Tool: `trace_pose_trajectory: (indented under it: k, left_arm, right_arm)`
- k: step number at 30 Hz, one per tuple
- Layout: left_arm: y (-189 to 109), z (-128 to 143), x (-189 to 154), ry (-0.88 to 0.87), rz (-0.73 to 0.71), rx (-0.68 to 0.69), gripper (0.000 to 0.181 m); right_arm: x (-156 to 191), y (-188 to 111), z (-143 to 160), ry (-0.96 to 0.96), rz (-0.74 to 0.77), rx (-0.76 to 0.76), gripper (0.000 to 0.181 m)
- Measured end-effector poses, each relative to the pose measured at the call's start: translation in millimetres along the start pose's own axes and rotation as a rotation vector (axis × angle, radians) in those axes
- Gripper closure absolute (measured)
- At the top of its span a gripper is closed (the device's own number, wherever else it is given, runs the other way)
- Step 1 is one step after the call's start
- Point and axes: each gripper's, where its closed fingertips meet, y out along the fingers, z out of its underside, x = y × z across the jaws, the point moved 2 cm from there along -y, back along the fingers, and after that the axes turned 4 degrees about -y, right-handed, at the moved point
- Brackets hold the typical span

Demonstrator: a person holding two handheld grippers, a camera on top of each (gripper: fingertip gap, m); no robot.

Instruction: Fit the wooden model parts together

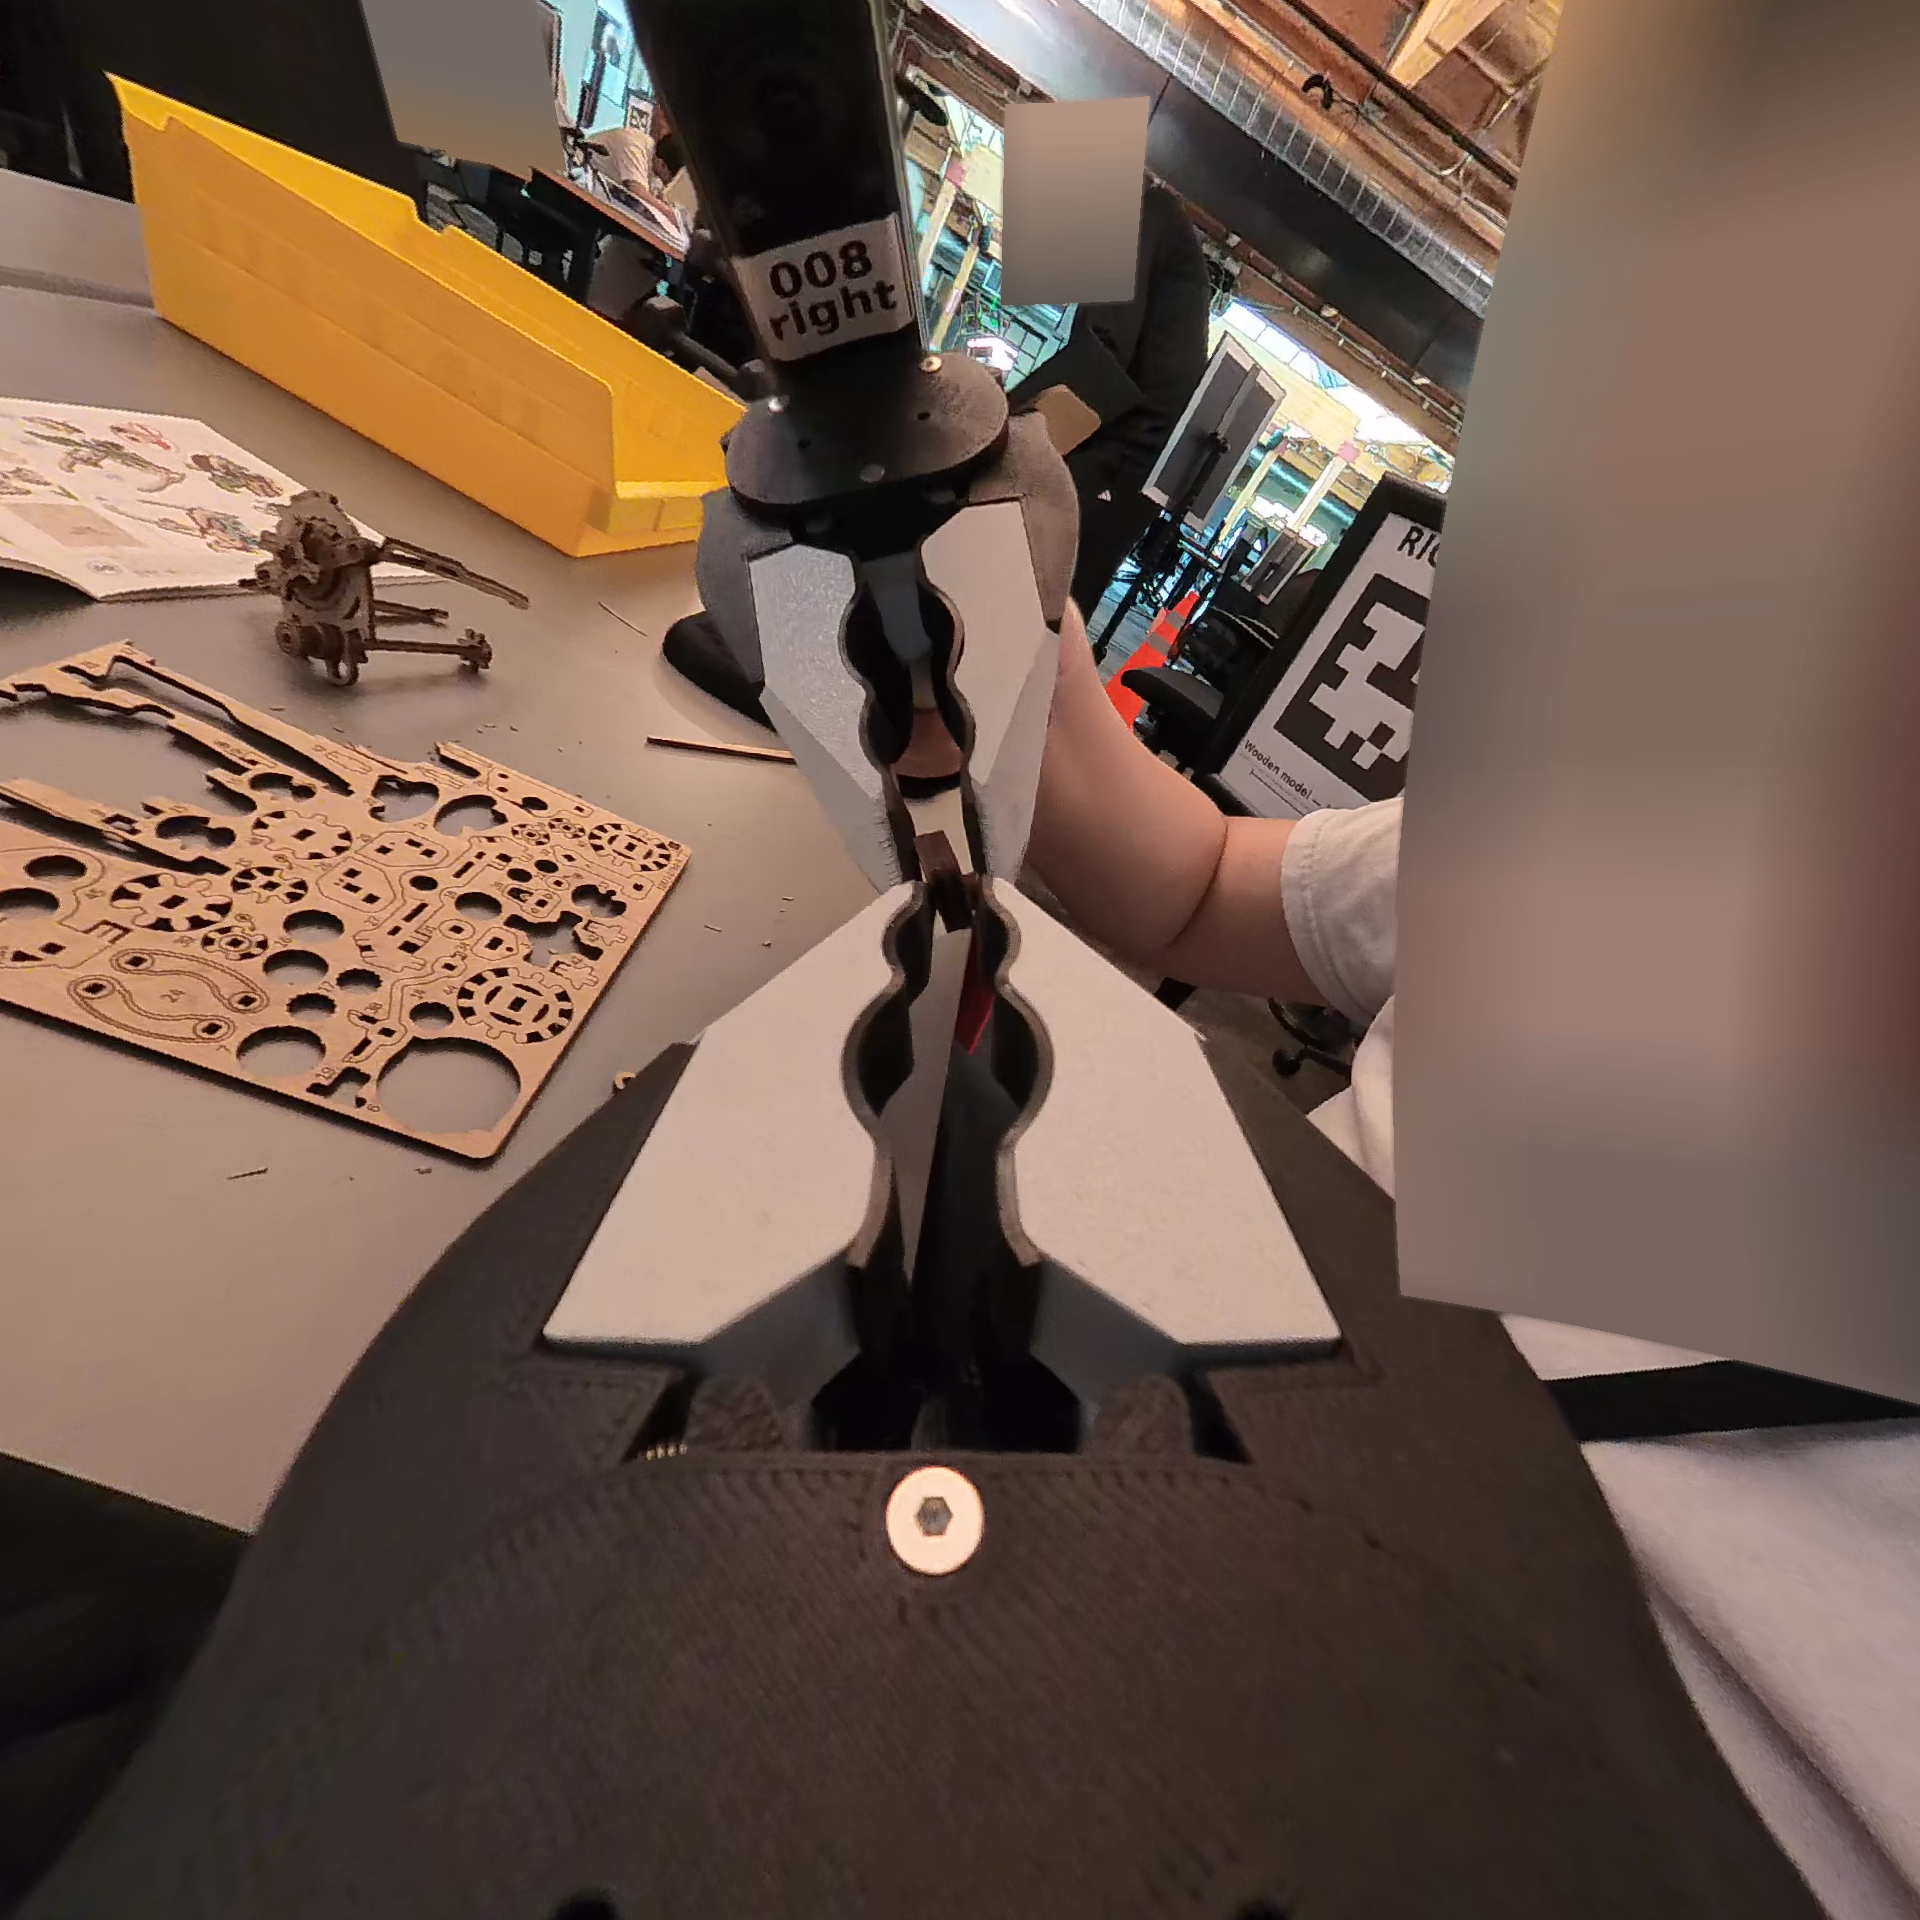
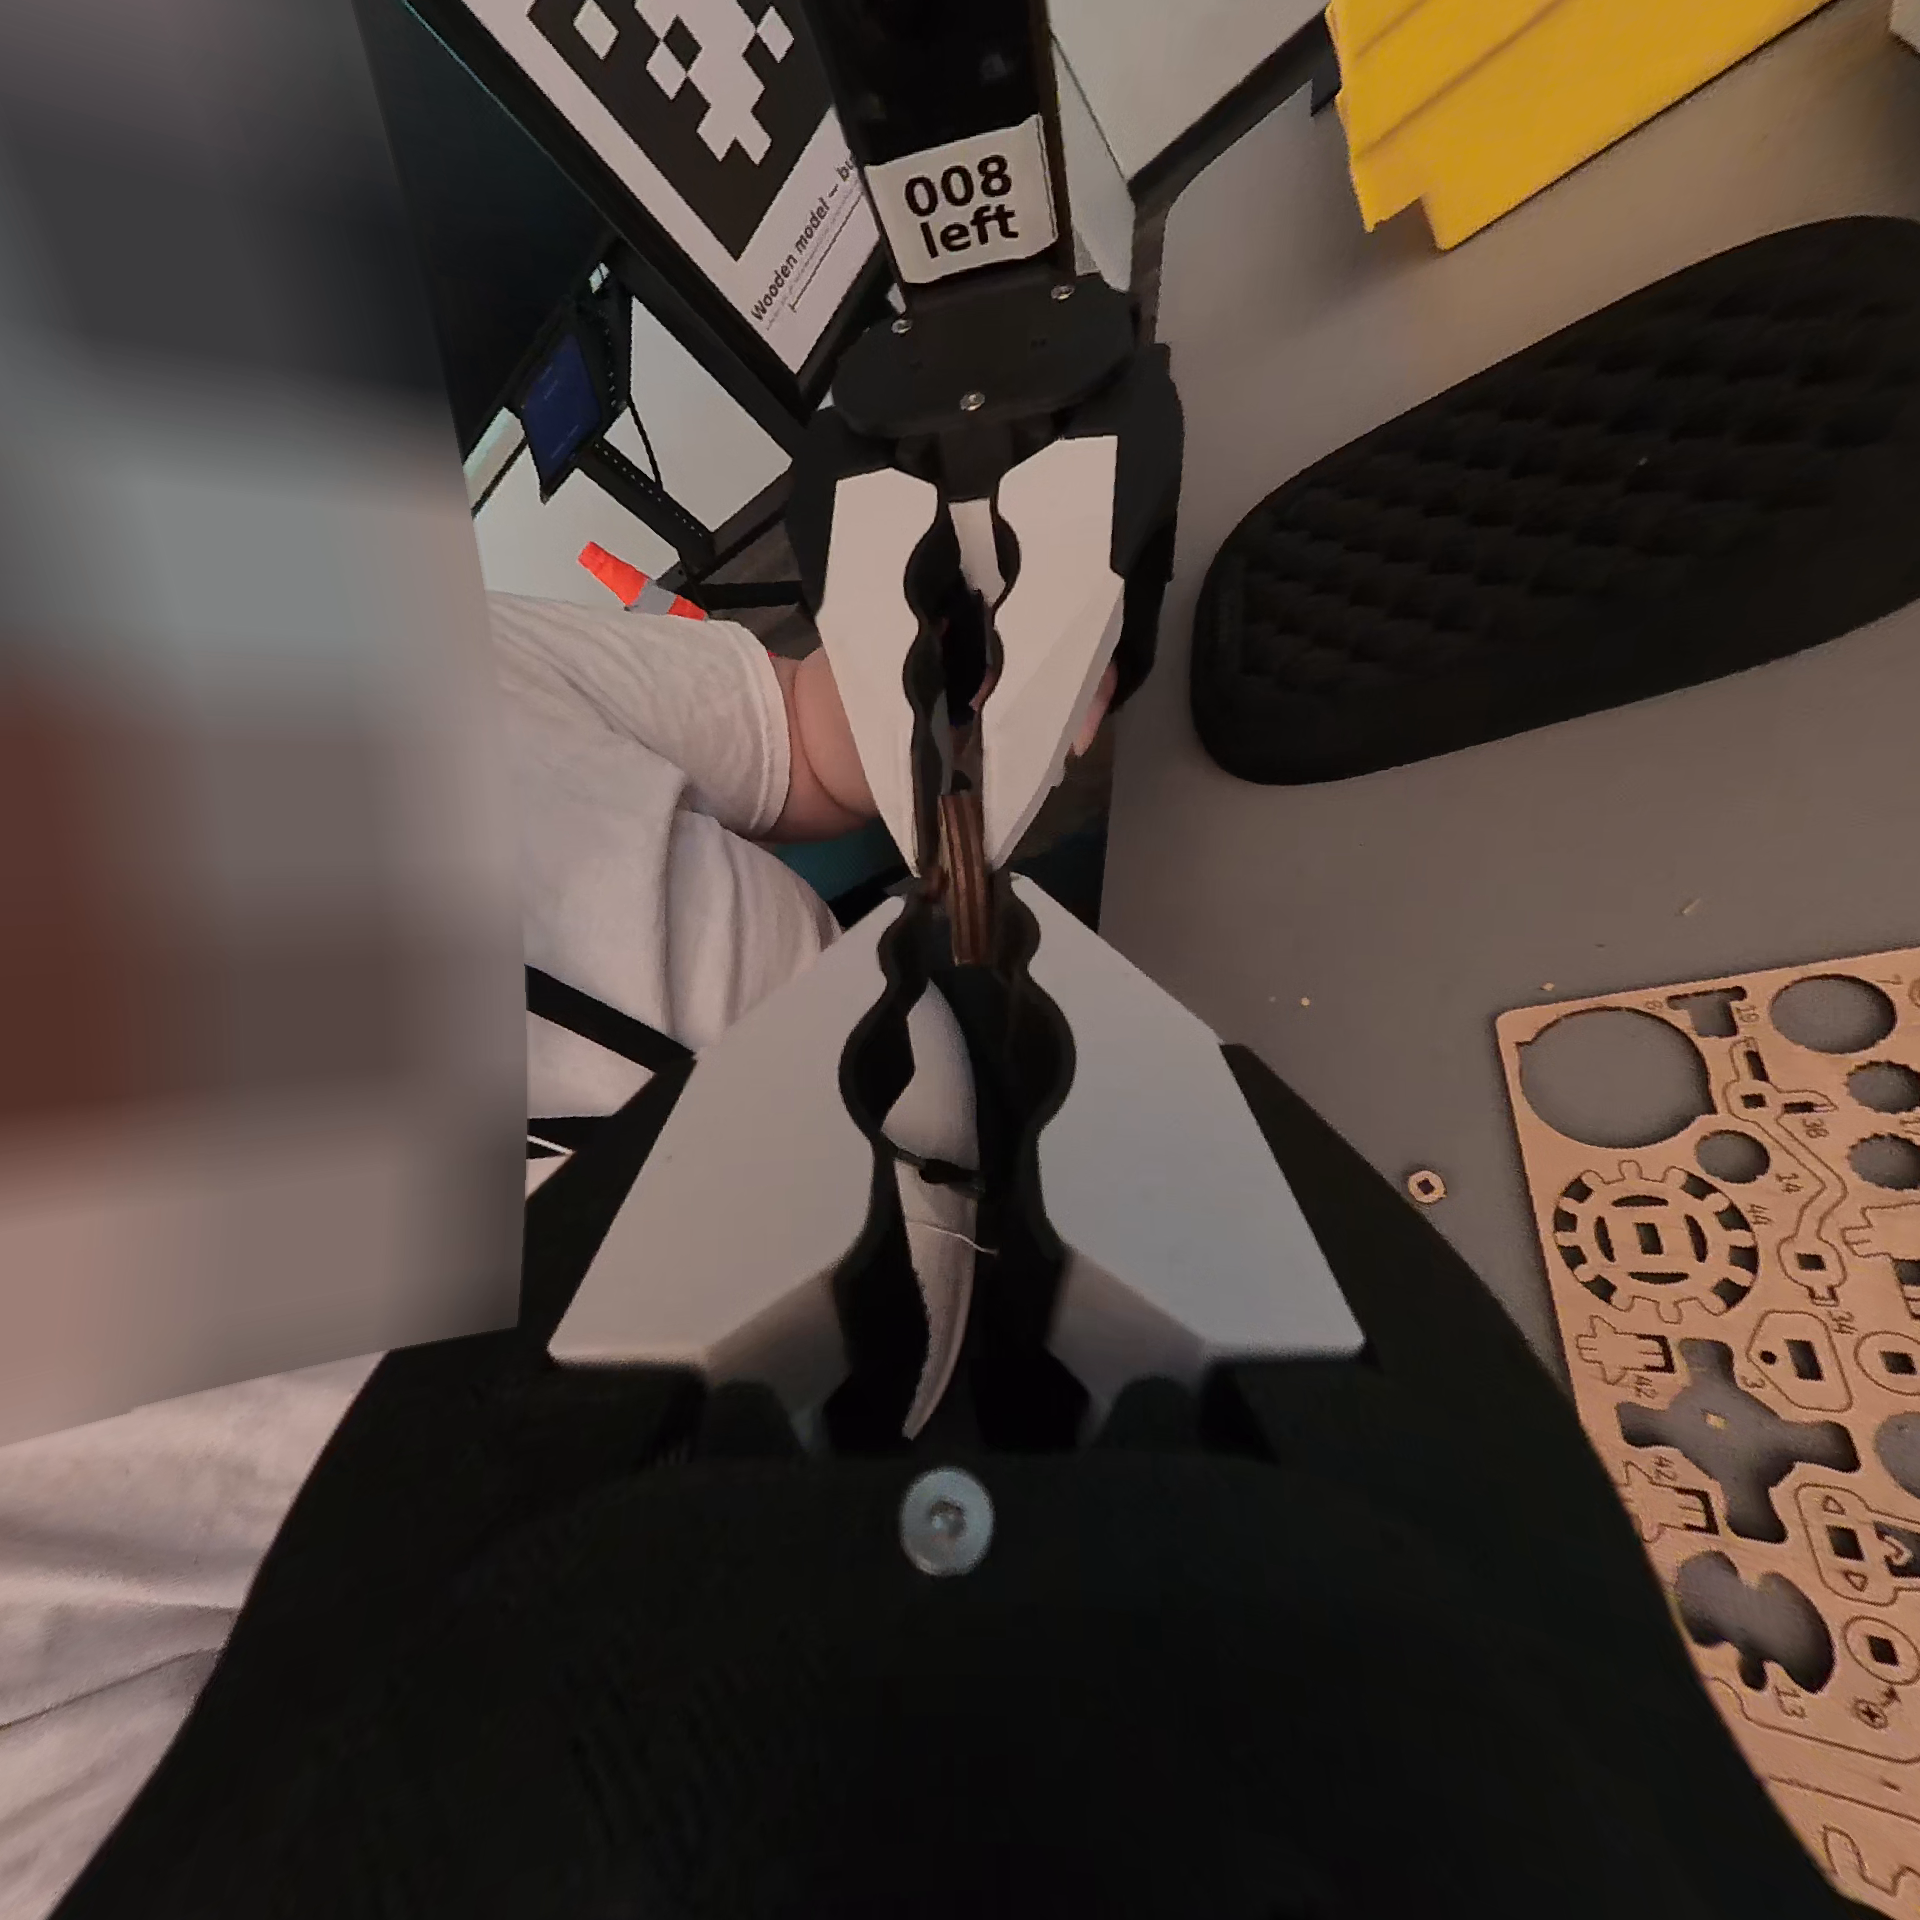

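My left gripper [image 1: 951, 896] and right gripper [image 2: 961, 906] meet tip to tip above the table edge, both shut. A small layered wooden part [image 2: 964, 883] is pinched where the tips meet; in the left wrist view it shows as a dark wooden part [image 1: 950, 902] in my left gripper. The right gripper [image 1: 938, 844] comes down from above there and holds a small dark piece against it. In the right wrist view the left gripper [image 2: 951, 836] comes from the top. I cannot tell whether the pieces are joined.
A laser-cut wooden sheet [image 1: 312, 914] [image 2: 1766, 1299] lies on the grey table [image 1: 260, 1299]. Behind it stand a partly built wooden model [image 1: 332, 592], an instruction booklet [image 1: 94, 499] and a yellow bin [image 1: 416, 332]. A black pad [image 2: 1558, 520] lies near the edge. A person's arm [image 1: 1143, 831] is close. Left and right tips are no more than a few centimetres apart.
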Motion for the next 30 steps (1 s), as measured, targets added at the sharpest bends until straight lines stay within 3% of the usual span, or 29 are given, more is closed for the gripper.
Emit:
trace_pose_trajectory:
  k: [23, 30]
  left_arm:
    - [-1.4, -0.9, 0.3, -0.031, 0.017, -0.037, 0.174]
    - [-8.2, -16.4, -8.1, 0.235, -0.099, -0.063, 0.168]
  right_arm:
    - [0.6, 1.0, -1.3, -0.001, -0.026, -0.013, 0.171]
    - [2.0, -8.0, -11.7, -0.329, 0.13, -0.116, 0.171]
